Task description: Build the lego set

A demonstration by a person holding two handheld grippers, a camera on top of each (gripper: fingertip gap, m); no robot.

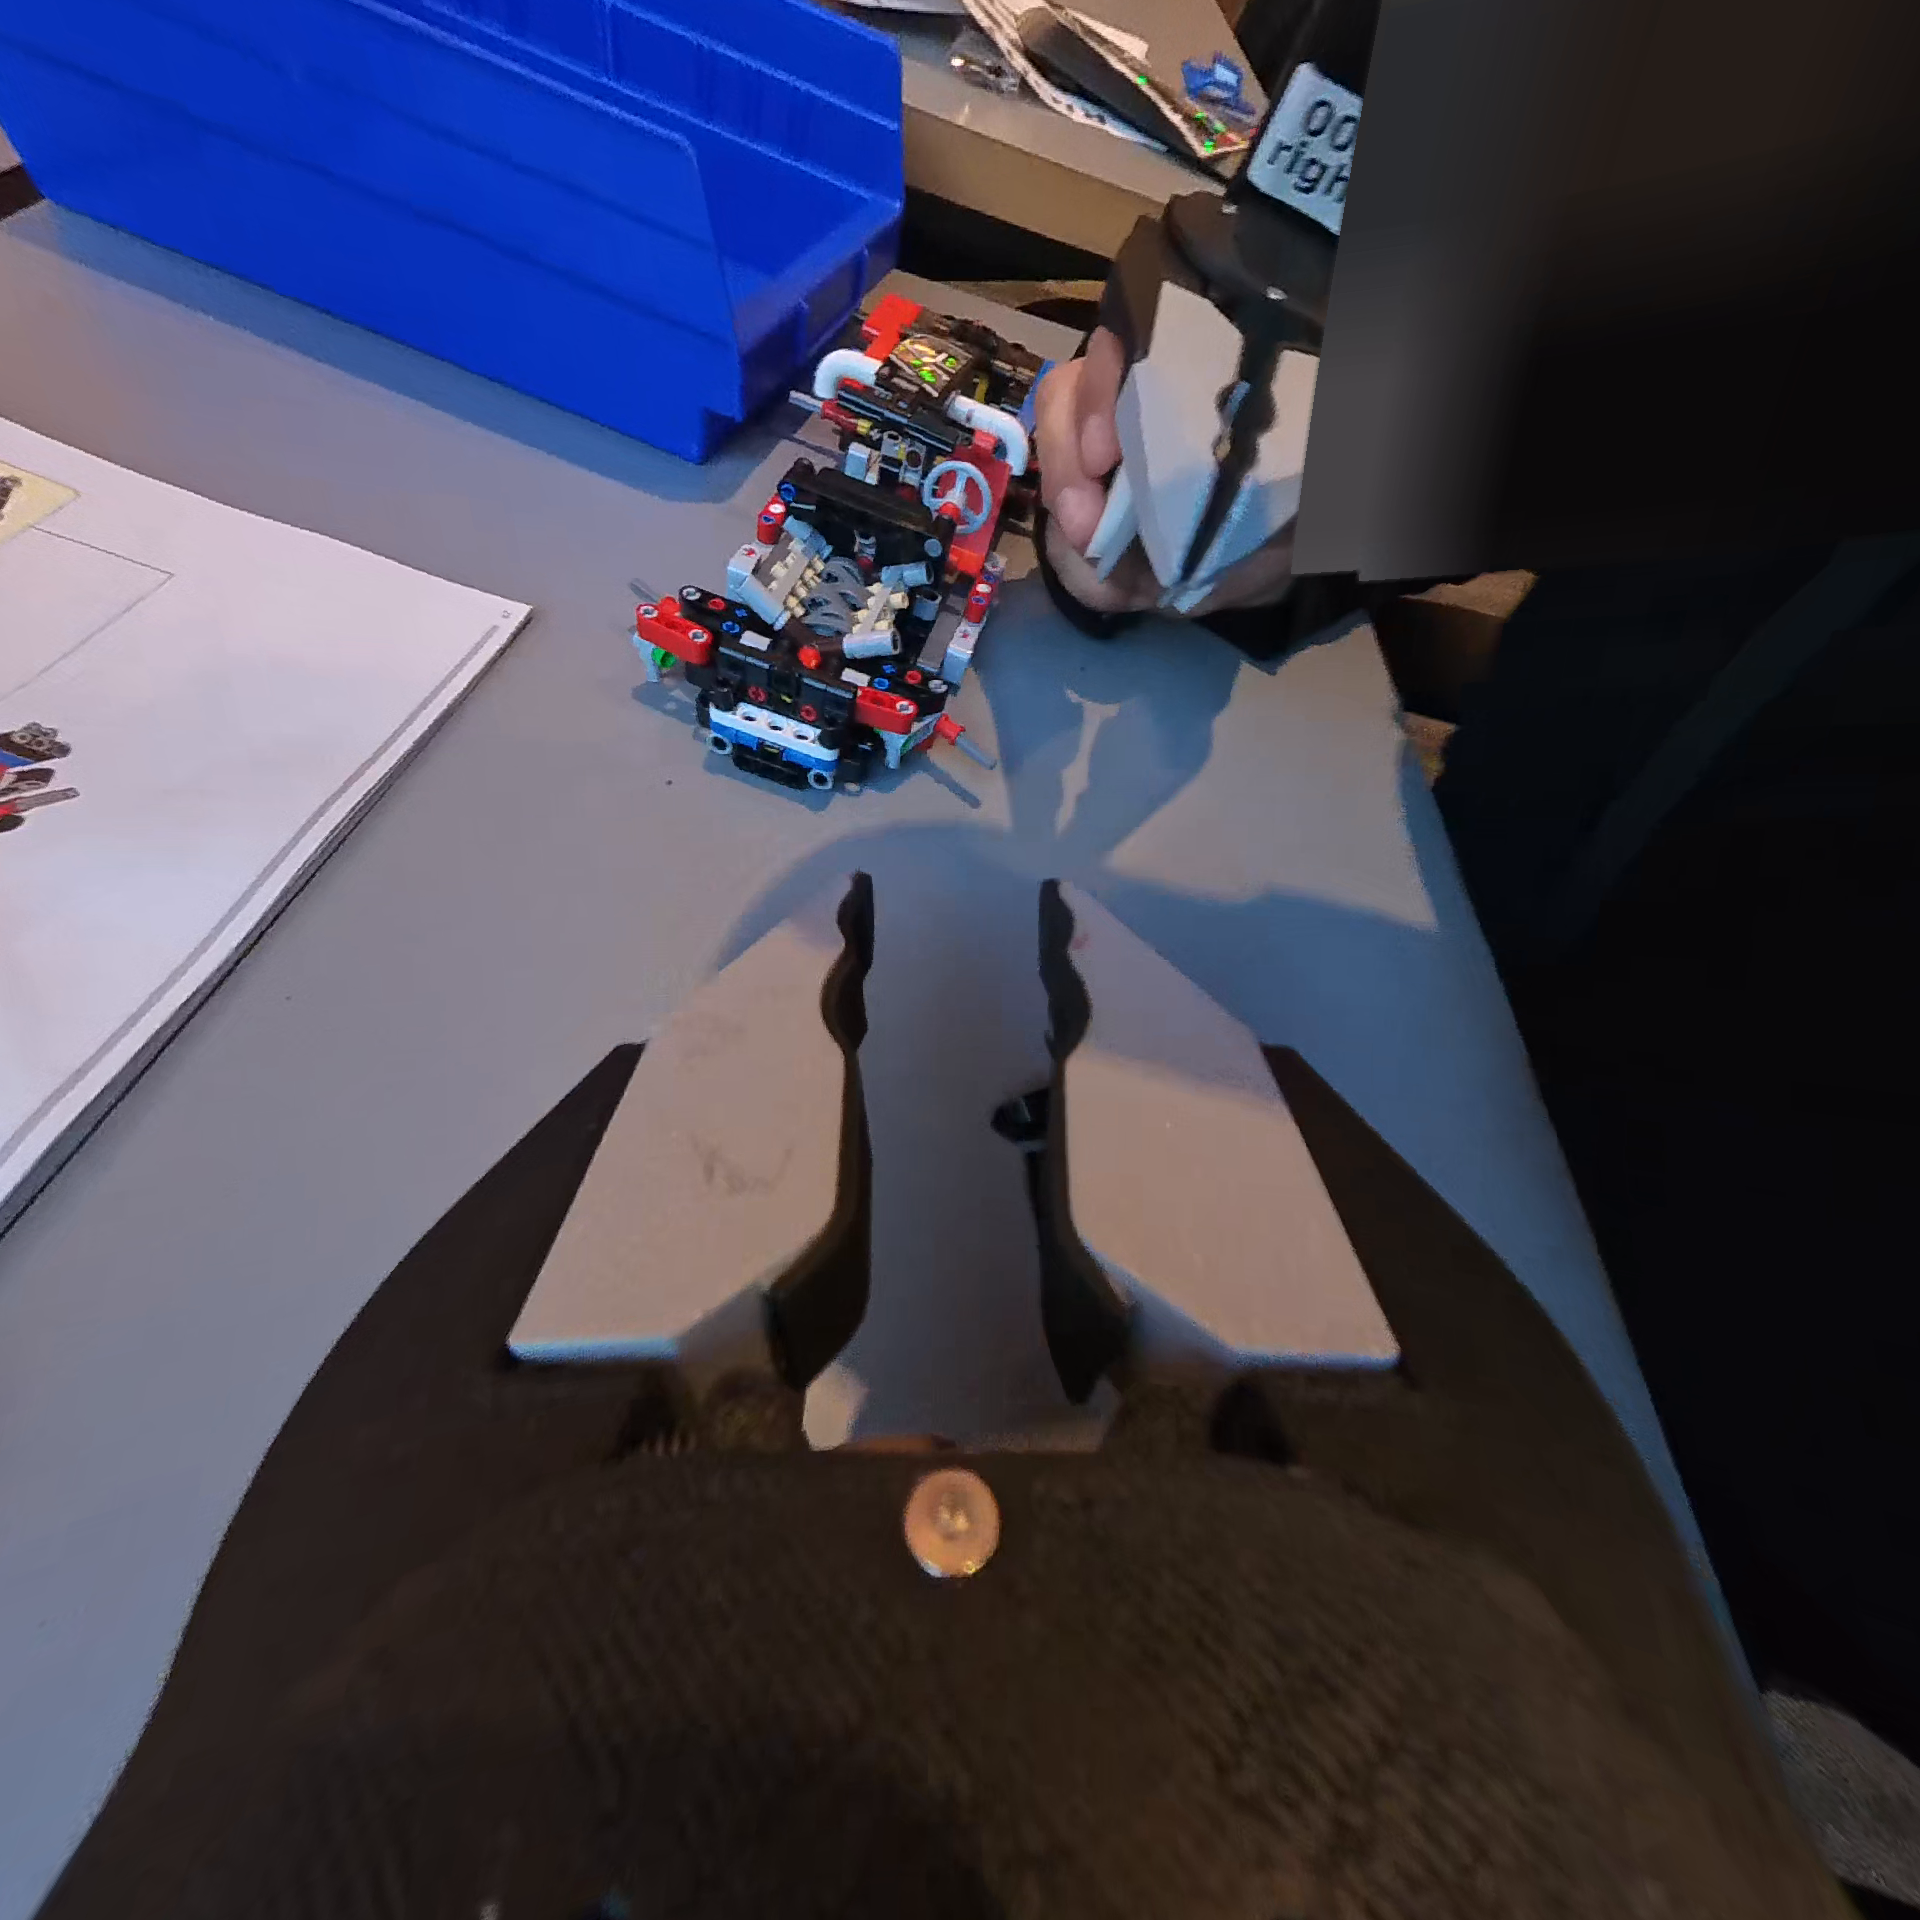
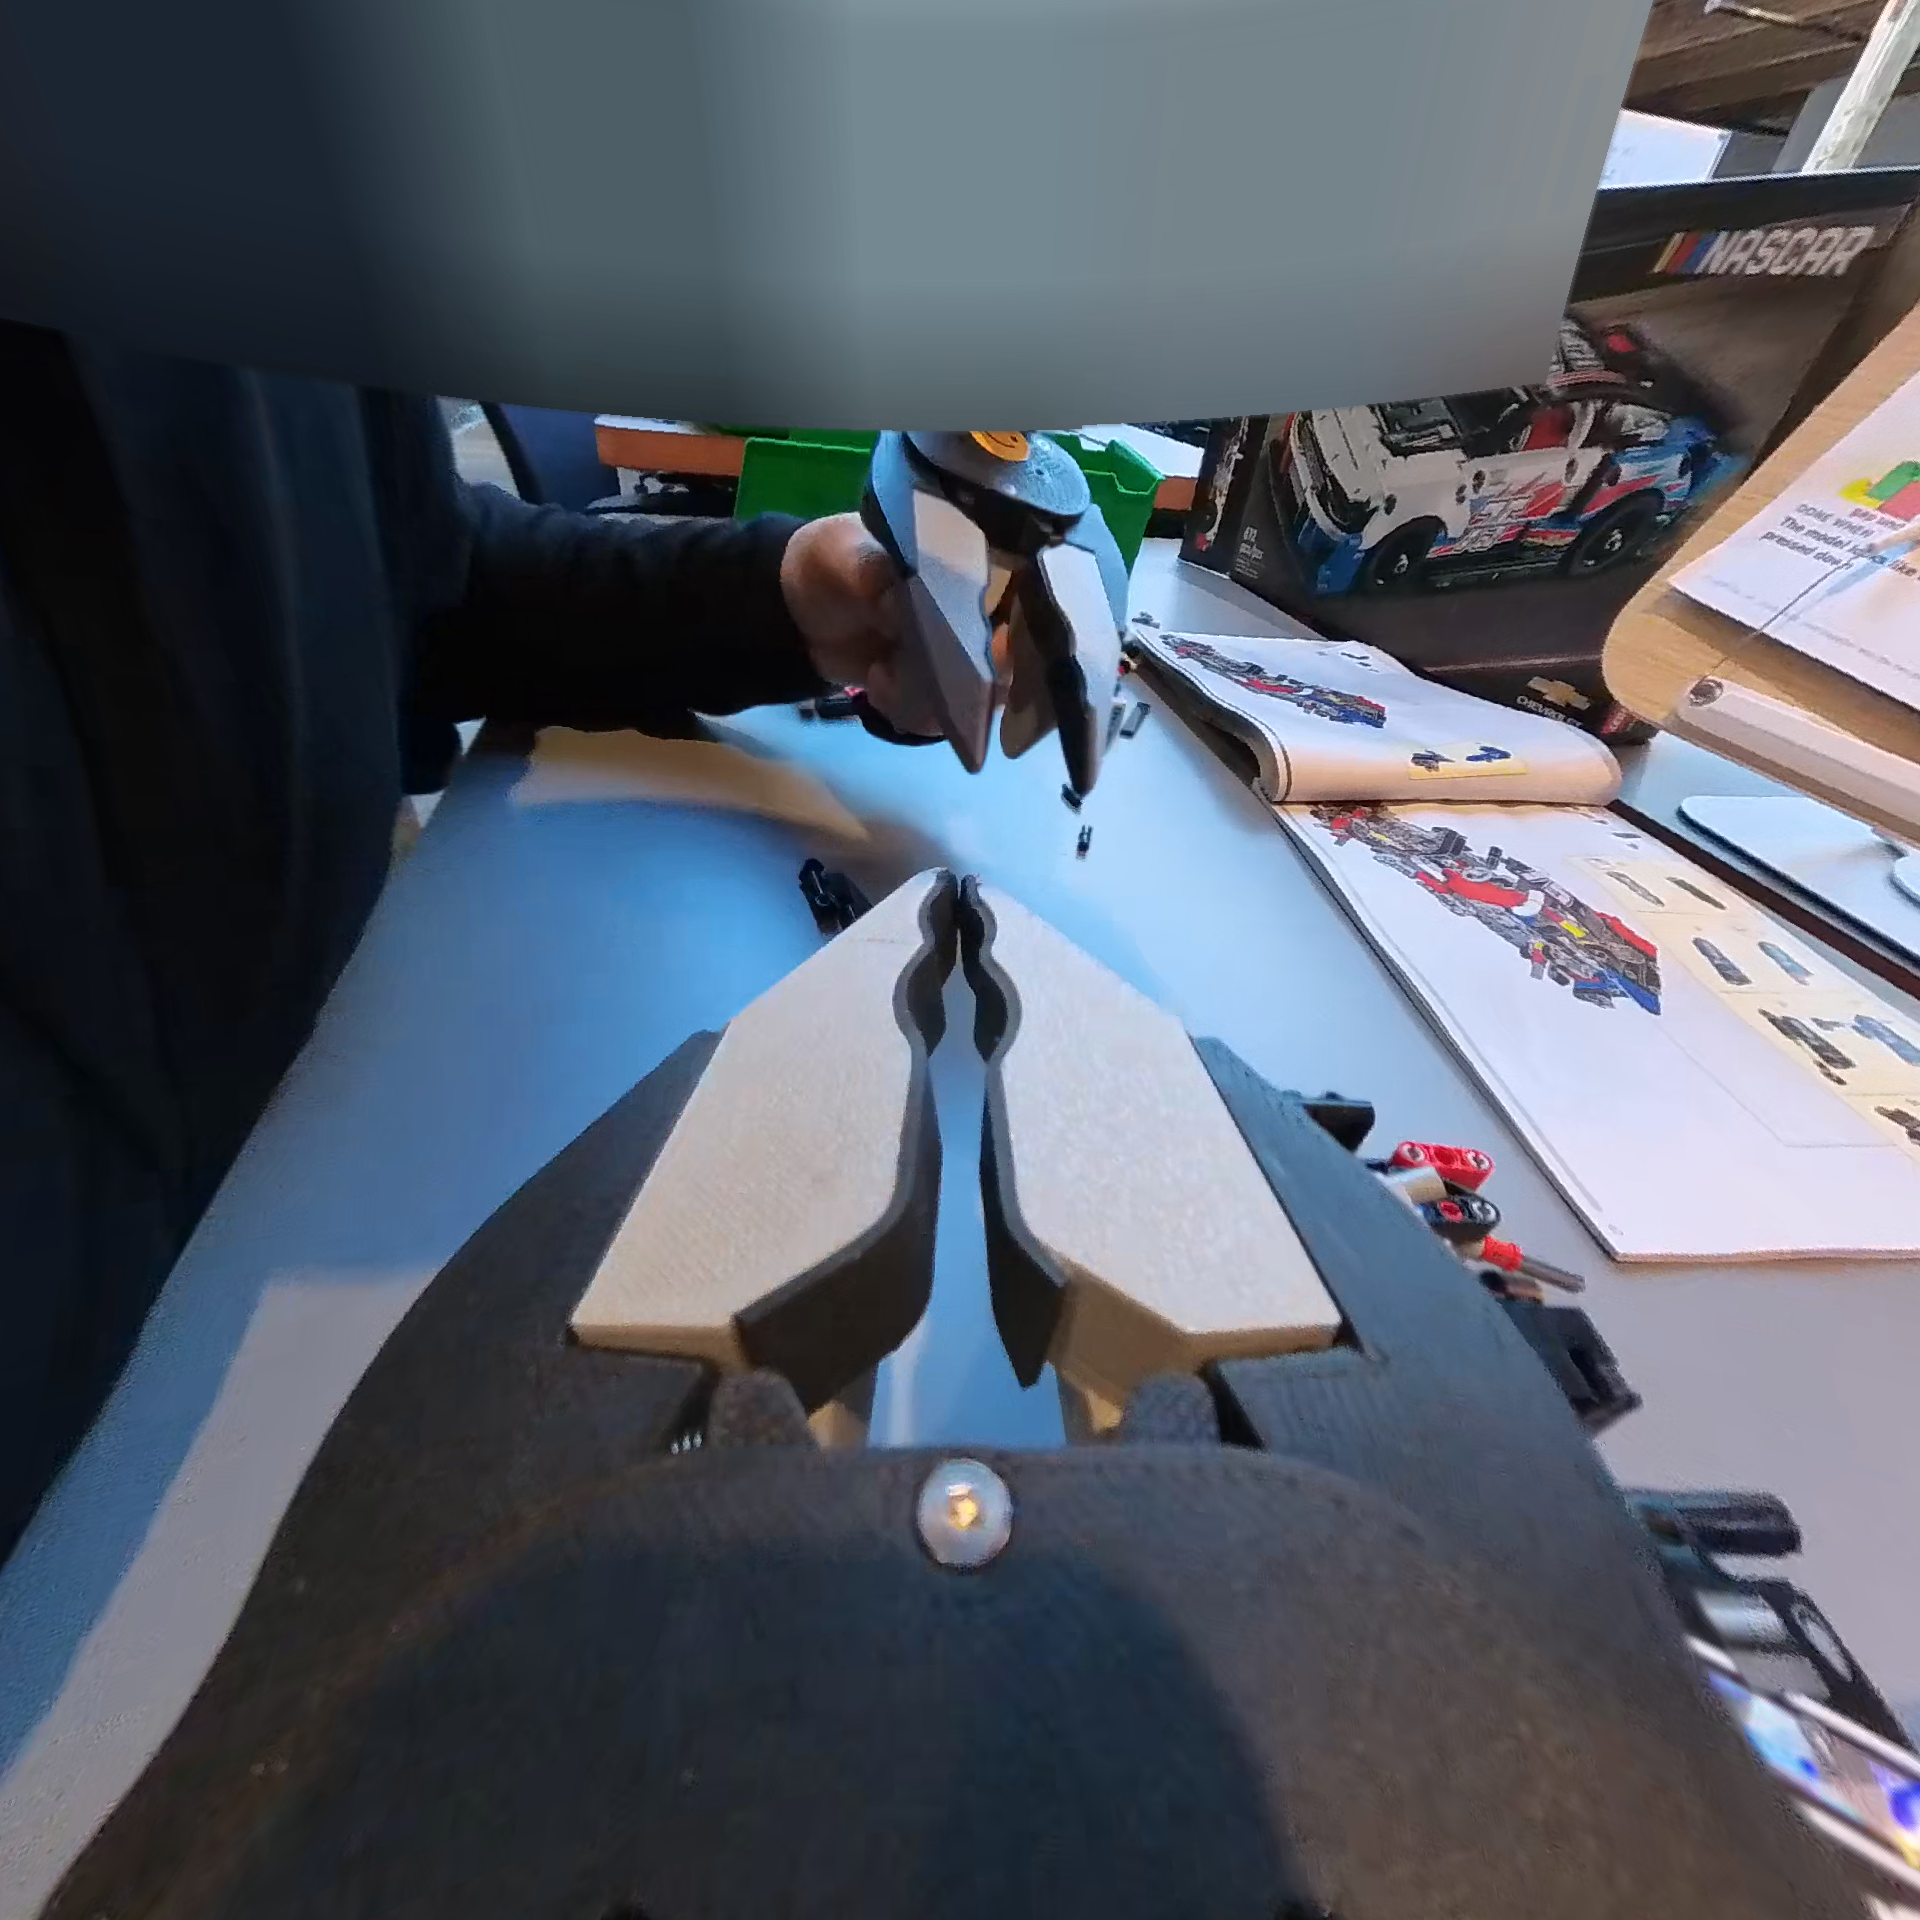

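Note:
The partly built Lego car [image 1: 847, 582], black with red, white and blue parts, lies on the grey table [image 1: 520, 987] ahead of my left gripper [image 1: 956, 894]. The left gripper is open, with only bare table between its tips. A tiny black piece [image 1: 1018, 1117] shows by the inner side of its right finger, and the pads do not press on it. From the right wrist view the left gripper [image 2: 1023, 769] hangs open above two tiny black pins [image 2: 1081, 831]. My right gripper [image 2: 958, 883] is shut with nothing visible between its tips. It also shows in the left wrist view [image 1: 1184, 597], beside the car. A black Lego piece [image 2: 826, 894] lies left of its tips.
A blue bin [image 1: 468, 187] stands behind the car. The open instruction booklet [image 2: 1558, 987] lies to one side, with the set's box [image 2: 1507, 520] beyond it. Loose red and black pieces [image 2: 1455, 1195] lie near the booklet. A green bin [image 2: 790, 478] is at the back. The table's edge [image 1: 1455, 831] runs along the right. Across from one pair of fingers to the other is roughly 10 centimetres.

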